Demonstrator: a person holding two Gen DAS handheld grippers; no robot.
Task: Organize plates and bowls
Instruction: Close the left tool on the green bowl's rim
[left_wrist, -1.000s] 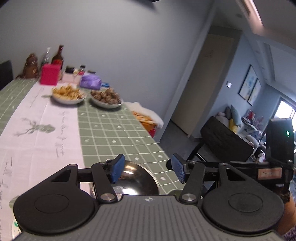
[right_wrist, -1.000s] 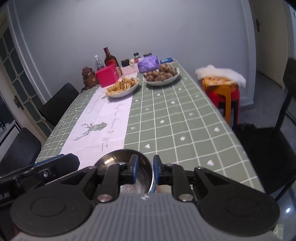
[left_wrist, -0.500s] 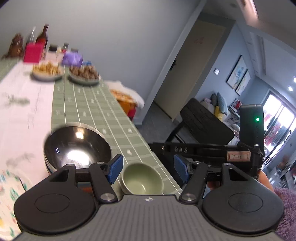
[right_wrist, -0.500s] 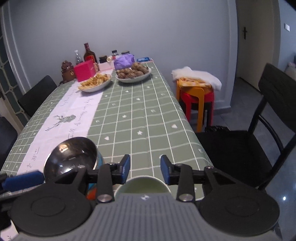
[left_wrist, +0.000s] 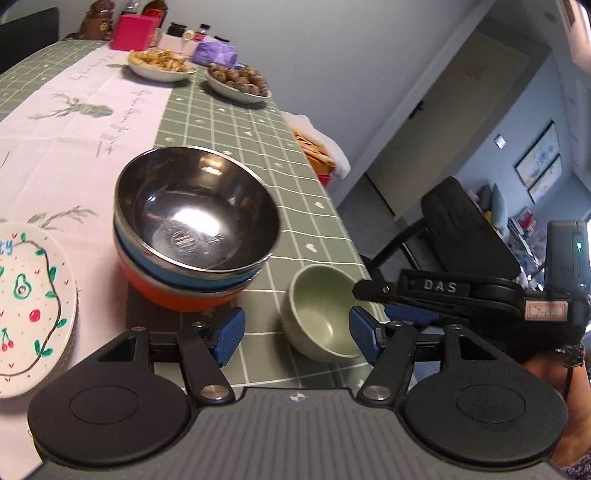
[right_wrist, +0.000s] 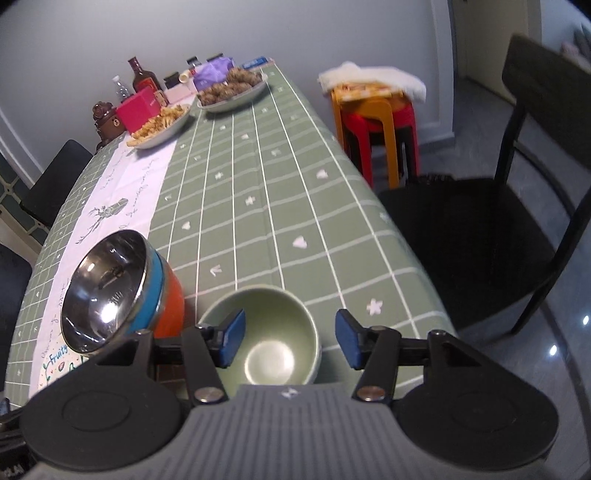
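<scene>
A steel bowl (left_wrist: 195, 210) sits nested on a blue bowl (left_wrist: 207, 282) and an orange bowl (left_wrist: 173, 299) on the table; the stack also shows in the right wrist view (right_wrist: 107, 288). A small green bowl (left_wrist: 321, 317) stands alone to its right near the table's edge, also in the right wrist view (right_wrist: 264, 336). A painted plate (left_wrist: 29, 306) lies at the left. My left gripper (left_wrist: 297, 336) is open and empty just before the green bowl. My right gripper (right_wrist: 290, 341) is open, its jaws either side of the green bowl, above it; it also shows in the left wrist view (left_wrist: 369, 291).
Two dishes of food (right_wrist: 162, 125) (right_wrist: 231, 92), a pink box (right_wrist: 138, 109) and bottles (right_wrist: 142, 75) stand at the table's far end. A black chair (right_wrist: 491, 225) and stacked stools (right_wrist: 373, 110) stand to the right of the table.
My right gripper let go of the steel bowl on the stack, opened wide and moved right over the green bowl. My left gripper dropped lower and nearer the bowls.
</scene>
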